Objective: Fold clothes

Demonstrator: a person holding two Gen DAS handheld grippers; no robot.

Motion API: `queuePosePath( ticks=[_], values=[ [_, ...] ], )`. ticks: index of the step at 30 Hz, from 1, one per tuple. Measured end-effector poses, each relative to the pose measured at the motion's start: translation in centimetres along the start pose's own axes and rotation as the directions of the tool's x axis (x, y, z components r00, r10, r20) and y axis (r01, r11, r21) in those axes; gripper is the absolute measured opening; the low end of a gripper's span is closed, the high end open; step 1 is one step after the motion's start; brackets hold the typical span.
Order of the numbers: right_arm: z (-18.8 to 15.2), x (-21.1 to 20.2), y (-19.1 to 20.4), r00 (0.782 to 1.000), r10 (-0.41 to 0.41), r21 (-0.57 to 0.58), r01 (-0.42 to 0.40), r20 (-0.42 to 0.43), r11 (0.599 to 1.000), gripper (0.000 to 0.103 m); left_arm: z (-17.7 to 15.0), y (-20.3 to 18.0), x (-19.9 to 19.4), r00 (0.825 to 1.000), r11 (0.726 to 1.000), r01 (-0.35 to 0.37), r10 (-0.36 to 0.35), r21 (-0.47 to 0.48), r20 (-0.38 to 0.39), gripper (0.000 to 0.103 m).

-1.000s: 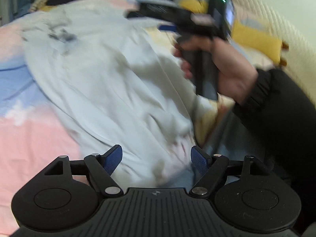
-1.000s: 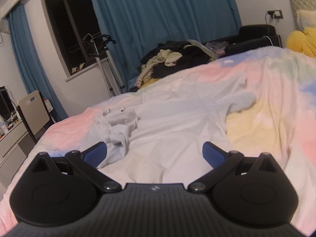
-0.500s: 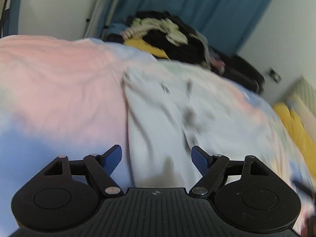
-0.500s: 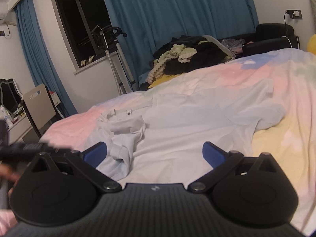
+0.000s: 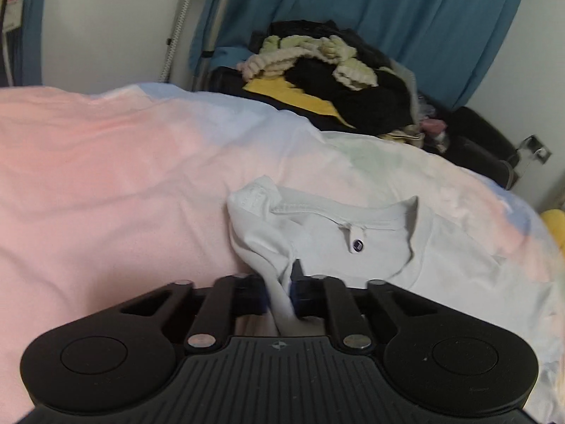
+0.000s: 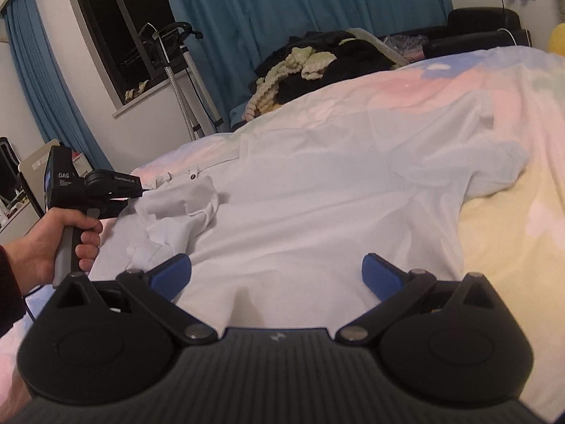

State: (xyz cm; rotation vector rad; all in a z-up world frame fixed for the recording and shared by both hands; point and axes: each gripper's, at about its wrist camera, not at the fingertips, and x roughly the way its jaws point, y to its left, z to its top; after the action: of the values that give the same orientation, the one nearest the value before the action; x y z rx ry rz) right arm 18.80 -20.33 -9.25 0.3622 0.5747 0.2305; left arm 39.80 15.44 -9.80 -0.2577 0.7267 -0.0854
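T-shirt (image 6: 317,190), pale grey-white, lies spread on the bed, its long axis running from the hem near the right gripper to the neckline at the far left, where the collar (image 5: 356,212) points toward the window side of the room. One short sleeve reaches out to the right over the yellow patch of the duvet (image 6: 512,247); the other side is bunched into a rumpled heap by the collar. That pastel duvet, pink, blue and yellow, covers the whole bed beneath it. Beyond the bed, teal curtains (image 6: 282,10) hang behind a pile of dark and cream clothes (image 5: 328,74).

Left gripper (image 5: 280,295) is clamped on a fold of the shirt just beside the collar, the cloth pinched between its blue pads; in the right wrist view a hand (image 6: 53,243) holds it by the grip. Its side carries white lettering that looks like "DAS", with smaller lines too fine to read. A small dark round mark sits inside the neckline below the loop. Right gripper (image 6: 277,275) hangs with jaws wide apart over the hem end, holding nothing.
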Motion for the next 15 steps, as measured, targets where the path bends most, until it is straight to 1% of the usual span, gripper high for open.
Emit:
queuePosePath(
  ticks=[4,7,9,12,13,15],
  values=[
    [0.4,-1.0,-0.1,1.000,0.015,0.030,-0.016,0.010,0.999,0.103,2.4,-0.1,-1.6,0.993,0.995,-0.097,0.097,0.007,0.063,0.006],
    [0.9,-1.9,0.0,0.999,0.016,0.026,-0.017,0.031,1.000,0.103,4.9,-0.2,-2.0,0.989,0.992,-0.127,0.124,0.027,0.084,0.006],
    [1.2,-2.4,0.1,0.999,0.017,0.023,-0.018,0.045,1.000,0.103,6.0,-0.4,-1.9,0.986,0.989,-0.144,0.139,0.045,0.091,0.006],
    [1.7,-3.2,0.2,0.998,0.018,0.019,-0.019,0.067,1.000,0.103,6.4,-0.2,-0.5,0.983,0.986,-0.161,0.156,0.041,0.094,0.006],
    [1.8,-3.5,0.2,0.997,0.018,0.018,-0.020,0.074,1.000,0.103,6.1,0.0,0.1,0.984,0.987,-0.160,0.156,0.034,0.085,0.006],
    [1.9,-3.4,0.2,0.996,-0.006,-0.009,0.006,0.084,1.000,0.103,4.9,0.2,1.1,0.986,0.987,-0.153,0.151,0.037,0.066,0.007]
  ],
)
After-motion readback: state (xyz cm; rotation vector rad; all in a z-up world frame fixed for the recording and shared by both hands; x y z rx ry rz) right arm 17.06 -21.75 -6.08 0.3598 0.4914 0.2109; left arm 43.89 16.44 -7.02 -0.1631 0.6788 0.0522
